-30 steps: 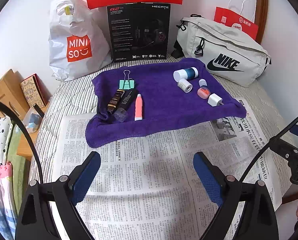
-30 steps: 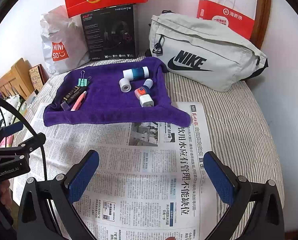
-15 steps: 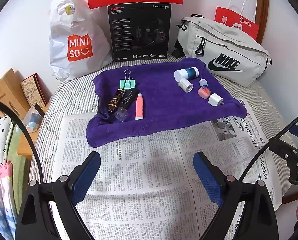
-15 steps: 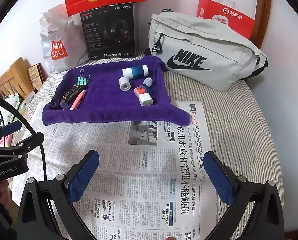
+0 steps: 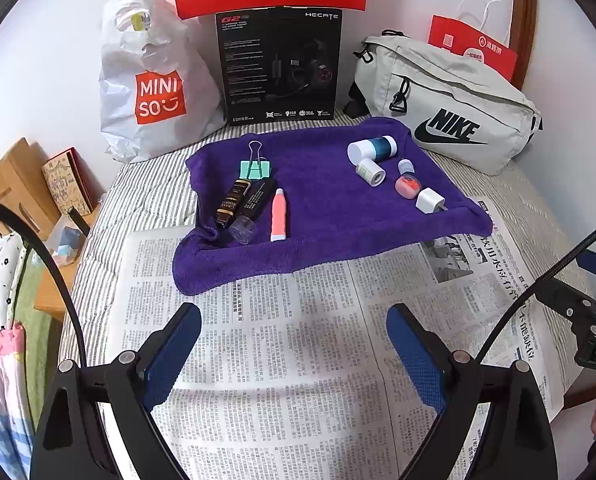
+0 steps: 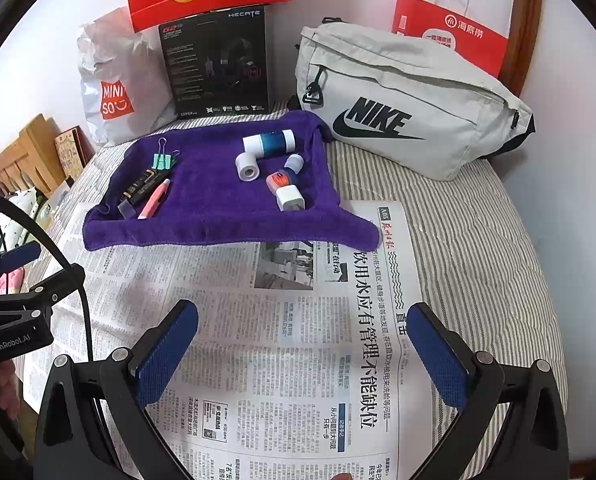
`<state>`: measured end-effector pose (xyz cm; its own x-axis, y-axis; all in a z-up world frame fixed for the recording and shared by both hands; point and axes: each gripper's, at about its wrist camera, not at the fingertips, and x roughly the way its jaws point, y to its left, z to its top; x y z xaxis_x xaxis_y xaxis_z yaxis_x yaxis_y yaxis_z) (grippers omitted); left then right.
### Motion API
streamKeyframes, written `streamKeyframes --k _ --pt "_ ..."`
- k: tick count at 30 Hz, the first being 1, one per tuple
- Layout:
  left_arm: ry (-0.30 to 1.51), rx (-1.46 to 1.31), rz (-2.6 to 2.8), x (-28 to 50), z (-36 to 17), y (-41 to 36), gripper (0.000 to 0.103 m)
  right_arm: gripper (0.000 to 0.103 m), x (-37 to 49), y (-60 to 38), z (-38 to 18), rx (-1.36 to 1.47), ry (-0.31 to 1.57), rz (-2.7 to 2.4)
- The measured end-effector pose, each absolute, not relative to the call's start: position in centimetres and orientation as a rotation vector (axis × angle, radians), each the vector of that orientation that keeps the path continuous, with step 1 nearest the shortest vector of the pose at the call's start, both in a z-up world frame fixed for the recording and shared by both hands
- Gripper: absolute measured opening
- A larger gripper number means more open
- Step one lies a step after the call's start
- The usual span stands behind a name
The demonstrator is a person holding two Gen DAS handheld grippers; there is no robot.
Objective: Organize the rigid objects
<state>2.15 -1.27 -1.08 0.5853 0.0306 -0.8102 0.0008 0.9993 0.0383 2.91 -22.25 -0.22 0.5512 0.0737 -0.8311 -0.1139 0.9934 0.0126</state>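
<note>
Two grippers are in my hands, and both hang over the newspaper (image 5: 282, 360) with nothing between the fingers. My left gripper (image 5: 294, 344) has its blue pads spread wide, and my right gripper (image 6: 303, 344) is spread wide too. I take the purple towel (image 5: 321, 208) as my landmark; it lies on the striped bed, and its near edge covers the far edge of the newspaper.

On the left part of the towel there is a green binder clip (image 5: 255, 166) at the far side. Just nearer than it lie two dark tubes (image 5: 242, 200) side by side, one with gold print and one with a clear cap, and a pink tube (image 5: 278, 216) lies just to the right of them.

On the right part of the towel, a white and teal bottle (image 5: 371, 148) lies on its side at the far edge. A small white roll (image 5: 370, 172) lies just in front of it. A small blue cap (image 5: 405, 166) stands near, then a round orange case (image 5: 408, 187), and a white charger plug (image 5: 429, 201) lies closest to the towel's near right corner.

Behind the towel stand a white shopping bag (image 5: 150, 92), a black headset box (image 5: 280, 64) and a grey waist bag (image 5: 449, 108).
</note>
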Motion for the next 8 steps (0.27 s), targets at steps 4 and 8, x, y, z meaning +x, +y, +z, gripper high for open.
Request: streamKeyframes --k 4,8 --pt "0.941 0.041 0.021 2.16 -1.02 -1.23 0.099 0.103 2.94 -22.14 -0.22 -0.046 0.981 0.113" --pt "0.928 0.042 0.023 2.07 -0.81 -1.34 0.1 0.103 2.96 -22.1 -0.48 -0.049 0.987 0.112"
